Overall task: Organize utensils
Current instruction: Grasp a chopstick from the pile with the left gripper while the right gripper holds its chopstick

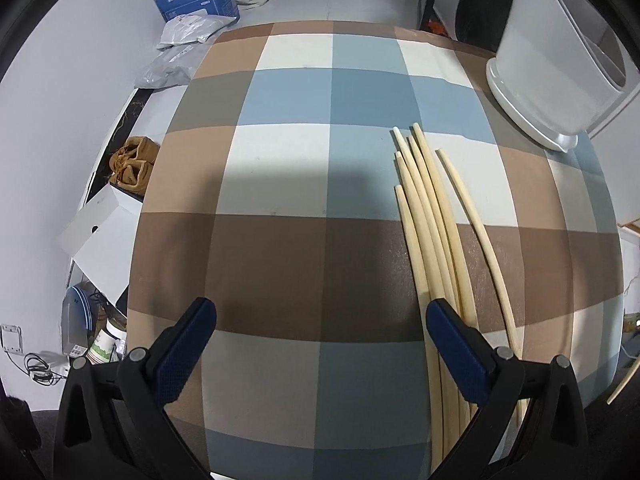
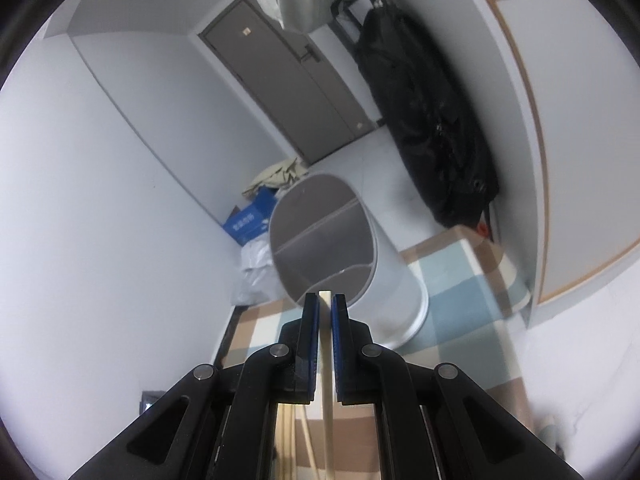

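Chopsticks (image 1: 430, 216) mostly lie loose on the counter (image 1: 280, 168), near the white holder (image 1: 560, 68), so most sorting remains. Right hand-held gripper (image 2: 325, 308) is clamped on one chopstick (image 2: 325, 300), aimed toward the holder. Left hand-held gripper (image 1: 320, 320) gapes wide, empty.

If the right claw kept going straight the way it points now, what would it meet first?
Most likely the white holder: its divided opening lies just ahead of the right claw, which is shut on a chopstick. Depth is uncertain.
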The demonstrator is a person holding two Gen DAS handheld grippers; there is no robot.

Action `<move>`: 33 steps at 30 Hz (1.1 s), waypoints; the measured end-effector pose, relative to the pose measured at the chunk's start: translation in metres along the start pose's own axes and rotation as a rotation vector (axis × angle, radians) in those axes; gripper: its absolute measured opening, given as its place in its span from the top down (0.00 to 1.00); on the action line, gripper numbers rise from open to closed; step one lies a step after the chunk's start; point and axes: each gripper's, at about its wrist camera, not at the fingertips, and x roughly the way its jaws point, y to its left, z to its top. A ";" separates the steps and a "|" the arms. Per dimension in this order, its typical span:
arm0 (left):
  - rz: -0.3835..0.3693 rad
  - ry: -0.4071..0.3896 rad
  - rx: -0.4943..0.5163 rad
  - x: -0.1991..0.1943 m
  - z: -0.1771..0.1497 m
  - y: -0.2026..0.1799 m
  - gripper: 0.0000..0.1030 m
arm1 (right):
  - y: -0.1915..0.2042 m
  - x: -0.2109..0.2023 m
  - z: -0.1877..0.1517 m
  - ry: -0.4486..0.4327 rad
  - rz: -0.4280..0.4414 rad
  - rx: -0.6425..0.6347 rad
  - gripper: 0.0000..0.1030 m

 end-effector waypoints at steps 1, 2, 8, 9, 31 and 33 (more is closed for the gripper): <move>0.001 0.001 -0.006 0.000 0.001 0.001 0.01 | 0.000 -0.003 0.001 -0.011 -0.004 -0.004 0.95; 0.003 0.000 -0.009 0.001 0.002 -0.002 0.01 | 0.000 -0.005 0.002 -0.019 -0.006 -0.007 0.95; 0.040 0.008 0.008 0.007 0.008 -0.010 0.01 | -0.002 -0.007 0.004 -0.033 -0.019 -0.019 0.95; 0.042 0.010 0.005 0.006 0.008 -0.009 0.01 | -0.003 -0.007 0.005 -0.035 -0.021 -0.019 0.95; -0.079 -0.095 -0.013 -0.006 0.028 -0.003 0.99 | 0.008 -0.010 -0.001 -0.060 -0.036 -0.092 0.95; -0.103 -0.157 -0.035 -0.020 0.028 0.002 0.99 | 0.010 -0.010 -0.002 -0.066 -0.030 -0.108 0.95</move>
